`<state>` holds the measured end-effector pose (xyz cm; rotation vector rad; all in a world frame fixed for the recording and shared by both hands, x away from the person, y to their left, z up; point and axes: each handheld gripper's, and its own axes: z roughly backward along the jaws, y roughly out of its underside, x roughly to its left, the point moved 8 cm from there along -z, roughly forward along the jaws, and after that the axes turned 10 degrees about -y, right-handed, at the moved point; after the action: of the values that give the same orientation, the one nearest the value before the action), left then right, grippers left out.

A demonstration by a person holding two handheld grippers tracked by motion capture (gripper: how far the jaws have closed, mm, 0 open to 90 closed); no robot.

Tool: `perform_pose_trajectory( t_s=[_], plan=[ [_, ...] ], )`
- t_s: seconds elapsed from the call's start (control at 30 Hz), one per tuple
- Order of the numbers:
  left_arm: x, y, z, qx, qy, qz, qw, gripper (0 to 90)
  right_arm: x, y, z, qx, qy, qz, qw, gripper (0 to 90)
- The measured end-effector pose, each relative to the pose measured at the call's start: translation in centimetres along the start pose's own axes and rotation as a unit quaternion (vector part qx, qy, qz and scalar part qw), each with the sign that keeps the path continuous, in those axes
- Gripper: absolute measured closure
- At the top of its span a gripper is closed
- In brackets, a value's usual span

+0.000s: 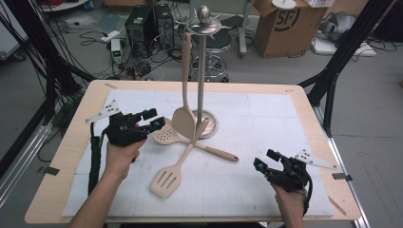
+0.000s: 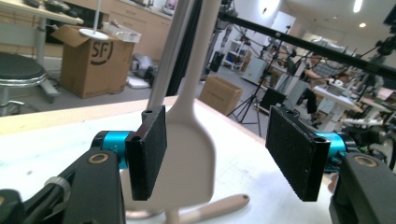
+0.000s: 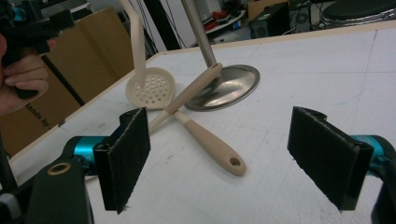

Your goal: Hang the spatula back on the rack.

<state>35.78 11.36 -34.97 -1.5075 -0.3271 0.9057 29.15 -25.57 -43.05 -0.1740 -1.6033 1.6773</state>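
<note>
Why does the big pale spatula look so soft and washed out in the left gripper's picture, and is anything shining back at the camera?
In the left gripper view the hanging spatula sits very close to the lens, so it blurs, while ceiling lights flare at the top right. In the right gripper view the stand's metal base mirrors the room light. The high view is evenly lit, with soft shadows.

Three utensils, one stand
One solid spatula (image 1: pixel 183 118) hangs at 12 o'clock; one slotted turner (image 1: pixel 167 180) and one perforated skimmer (image 1: pixel 165 135) lie by one stand (image 1: pixel 201 71).

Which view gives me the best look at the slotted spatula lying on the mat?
The high view: the slotted spatula lies whole on the white mat, handle crossing the perforated skimmer toward the stand's base. The right gripper view catches its handle; the left gripper view faces the hanging turner.
</note>
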Motion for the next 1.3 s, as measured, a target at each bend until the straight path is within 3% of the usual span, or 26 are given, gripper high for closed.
perform_pose_trajectory(
  t_s=[0.47,0.8,1.1,1.3],
  plan=[
    [0.9,2.5,2.2,0.014,-0.005,0.003,0.9999,38.3,0.0,0.1,-0.2,0.005,0.001,0.002,1.0000,20.1],
    [2.2,4.5,3.4,0.013,-0.017,0.021,0.9996,38.1,0.0,0.2,-0.2,0.005,0.002,0.000,1.0000,20.1],
    [3.2,6.8,3.9,0.028,-0.029,0.036,0.9985,37.9,0.1,0.2,-0.3,0.006,0.002,0.001,1.0000,20.1],
    [3.6,7.3,4.6,0.032,-0.033,0.034,0.9983,37.7,0.1,0.2,-0.5,0.007,0.000,0.001,1.0000,20.1]
  ],
)
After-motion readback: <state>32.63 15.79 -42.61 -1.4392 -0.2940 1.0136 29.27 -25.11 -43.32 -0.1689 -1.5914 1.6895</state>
